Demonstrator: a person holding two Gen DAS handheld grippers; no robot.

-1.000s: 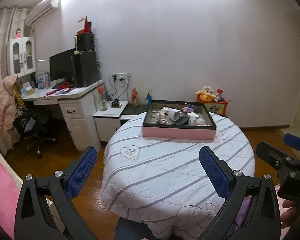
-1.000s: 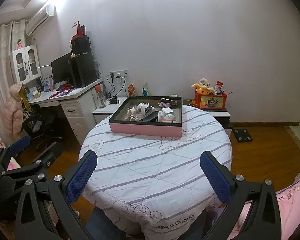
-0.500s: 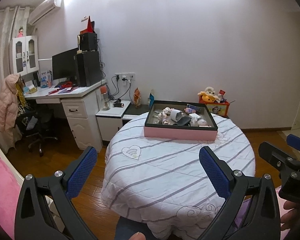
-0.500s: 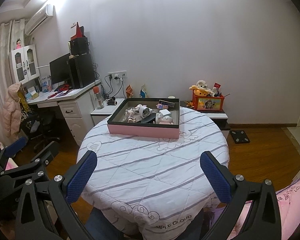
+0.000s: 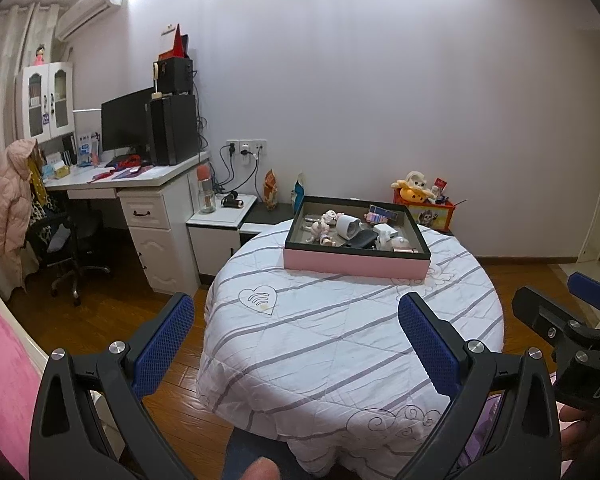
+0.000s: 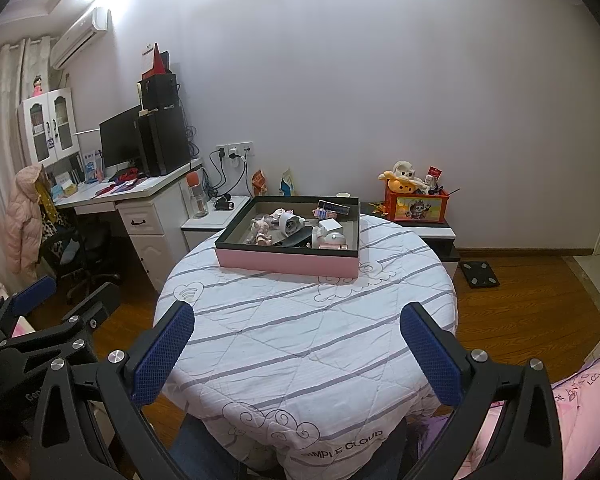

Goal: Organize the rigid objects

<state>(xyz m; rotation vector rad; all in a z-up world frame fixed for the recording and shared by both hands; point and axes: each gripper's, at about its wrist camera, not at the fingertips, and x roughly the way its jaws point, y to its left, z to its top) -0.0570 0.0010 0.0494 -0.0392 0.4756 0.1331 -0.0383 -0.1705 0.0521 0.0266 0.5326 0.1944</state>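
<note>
— Clutter is the worry: the tray (image 5: 356, 258) at the far side of the round table (image 5: 340, 340) holds a heap of small things, and they lie touching or overlapping. A white cup (image 5: 349, 227) lies on its side beside a small figurine (image 5: 324, 227), with a dark flat thing (image 5: 362, 239) and a white block (image 5: 385, 233) pressed close.

— Where do the claws stand?

— Both are well back from the tray, over the near edge of the table. The left gripper (image 5: 292, 330) has its jaws wide apart and holds nothing; the right gripper (image 6: 296, 336) is the same, spread and empty.

— So what could go wrong?

— Probably the reach. The tray's wall stands between the claws and the pile, so a low approach could knock the wall and slide the tray on the cloth (image 6: 300, 340), which looks loose and wrinkled.

— And inside the tray?

— Spread jaws coming down on one thing may well shove its neighbours. The cup looks likely to roll, being on its side. The figurine is small and uneven, so a pinch could slip off it.

— Could the two claws foul each other?

— Possibly; they sit near one another, and both aimed at the same heap might collide.
</note>
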